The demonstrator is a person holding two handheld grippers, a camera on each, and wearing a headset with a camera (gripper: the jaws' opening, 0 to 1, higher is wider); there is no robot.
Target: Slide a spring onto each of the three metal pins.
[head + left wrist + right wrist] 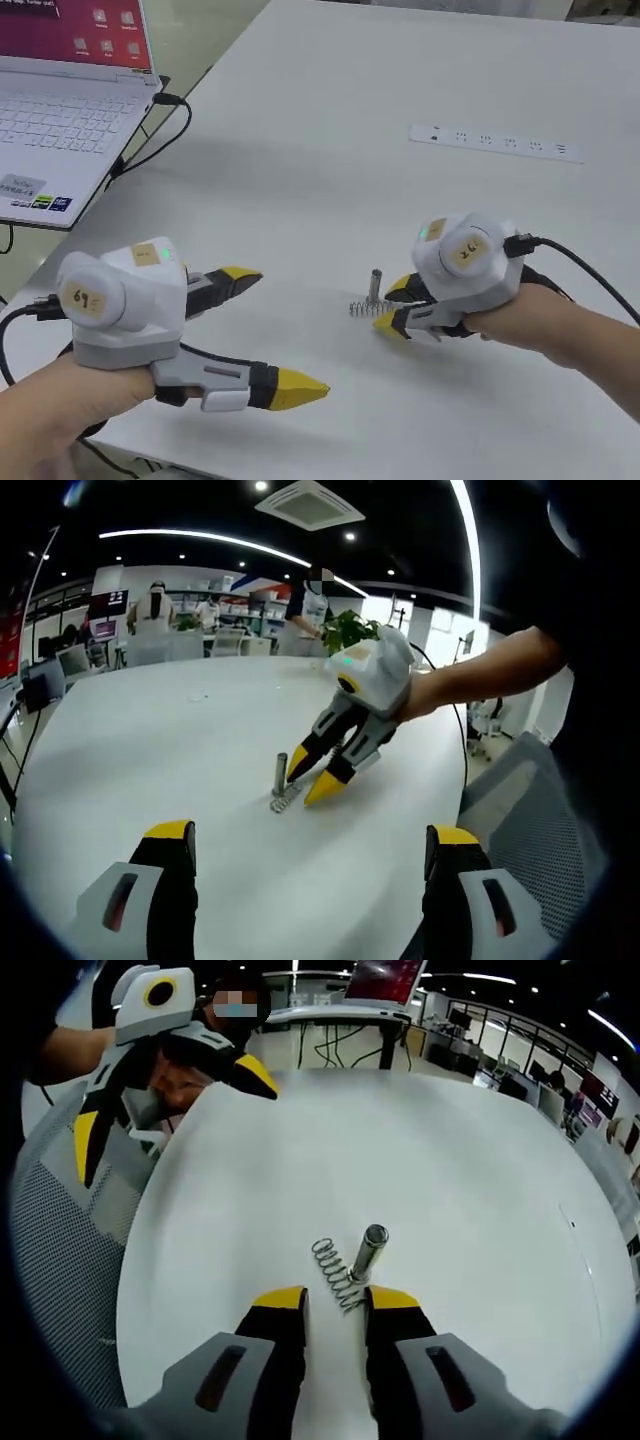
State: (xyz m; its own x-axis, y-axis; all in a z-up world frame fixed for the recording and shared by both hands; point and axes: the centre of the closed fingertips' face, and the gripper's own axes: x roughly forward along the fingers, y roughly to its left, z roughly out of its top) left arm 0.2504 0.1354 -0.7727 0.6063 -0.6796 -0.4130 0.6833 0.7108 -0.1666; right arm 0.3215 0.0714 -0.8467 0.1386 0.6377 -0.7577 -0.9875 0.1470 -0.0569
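A short metal pin stands upright on the white table, and a small spring lies flat beside its base. My right gripper rests low on the table just right of them. In the right gripper view its jaws stand a narrow gap apart, with the near end of the spring between the tips and the pin just ahead. My left gripper is wide open near the table's front edge, holding nothing. The left gripper view faces the pin, the spring and the right gripper.
An open laptop sits at the far left with a black cable plugged into its side. A white power strip lies at the back right. A grey mesh chair stands beside the table.
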